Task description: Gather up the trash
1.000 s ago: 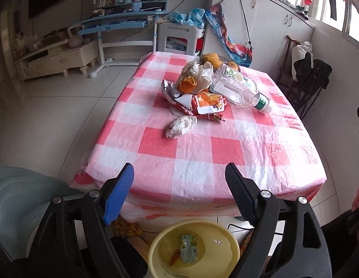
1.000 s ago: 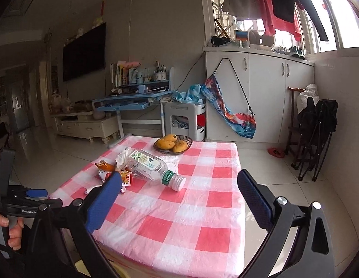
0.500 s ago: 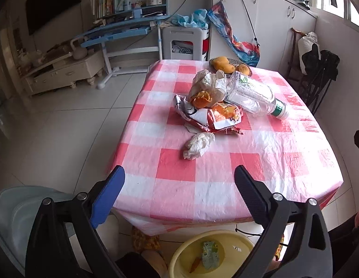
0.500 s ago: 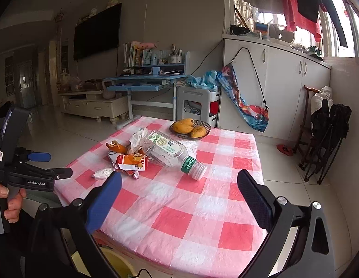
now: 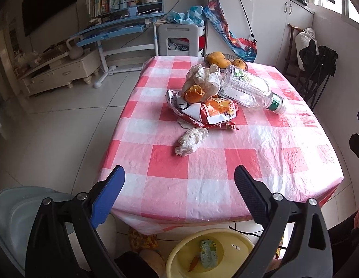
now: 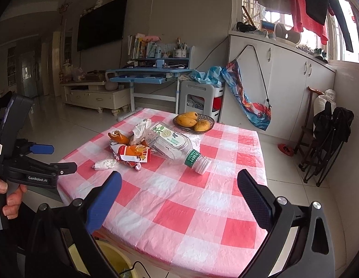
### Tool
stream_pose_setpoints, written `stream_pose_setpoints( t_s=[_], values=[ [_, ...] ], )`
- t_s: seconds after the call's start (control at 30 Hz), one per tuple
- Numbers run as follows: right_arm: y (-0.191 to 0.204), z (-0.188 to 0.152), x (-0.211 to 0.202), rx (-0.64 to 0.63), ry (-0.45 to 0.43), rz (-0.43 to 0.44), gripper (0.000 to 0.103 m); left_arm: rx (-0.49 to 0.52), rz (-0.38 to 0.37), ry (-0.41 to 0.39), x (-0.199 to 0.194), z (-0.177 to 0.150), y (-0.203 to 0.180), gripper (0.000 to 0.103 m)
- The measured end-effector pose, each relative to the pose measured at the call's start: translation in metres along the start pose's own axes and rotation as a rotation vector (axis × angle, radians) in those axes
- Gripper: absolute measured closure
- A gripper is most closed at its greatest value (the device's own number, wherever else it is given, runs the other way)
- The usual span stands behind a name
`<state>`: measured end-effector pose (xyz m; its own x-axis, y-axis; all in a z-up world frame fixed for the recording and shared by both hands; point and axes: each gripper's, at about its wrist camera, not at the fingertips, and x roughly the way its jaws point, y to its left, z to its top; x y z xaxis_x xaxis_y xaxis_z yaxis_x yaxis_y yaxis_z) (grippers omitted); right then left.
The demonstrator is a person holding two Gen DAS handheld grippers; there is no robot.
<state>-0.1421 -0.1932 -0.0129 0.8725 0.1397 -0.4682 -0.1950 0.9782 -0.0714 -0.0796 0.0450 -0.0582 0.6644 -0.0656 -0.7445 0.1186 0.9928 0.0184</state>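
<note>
Along the bottom of both wrist views, left gripper [image 5: 177, 194] and right gripper [image 6: 179, 194] are gaping wide, holding nothing, touching nothing. Clear bottle [image 5: 246, 90] is lying on its side mid-frame on the checked table [image 5: 202, 180], cap pointing lower right, beside snack wrappers [image 5: 202, 113] and crumpled tissue [image 5: 192, 140].

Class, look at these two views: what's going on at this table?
A person is clearing trash with a handheld gripper in each hand. Both the left gripper and right gripper are open and empty, short of the pile. A crumpled tissue, snack wrapper and plastic bottle lie on the checked table. The yellow bin below holds a carton.
</note>
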Motion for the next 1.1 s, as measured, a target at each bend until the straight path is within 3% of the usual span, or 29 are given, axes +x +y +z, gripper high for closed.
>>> stream_pose_setpoints(
  t_s=[1.1],
  values=[
    [0.033,-0.010,0.006,-0.180,0.049,0.031,0.008,-0.064,0.015,0.030,0.013,0.000,0.012,0.011]
  ],
)
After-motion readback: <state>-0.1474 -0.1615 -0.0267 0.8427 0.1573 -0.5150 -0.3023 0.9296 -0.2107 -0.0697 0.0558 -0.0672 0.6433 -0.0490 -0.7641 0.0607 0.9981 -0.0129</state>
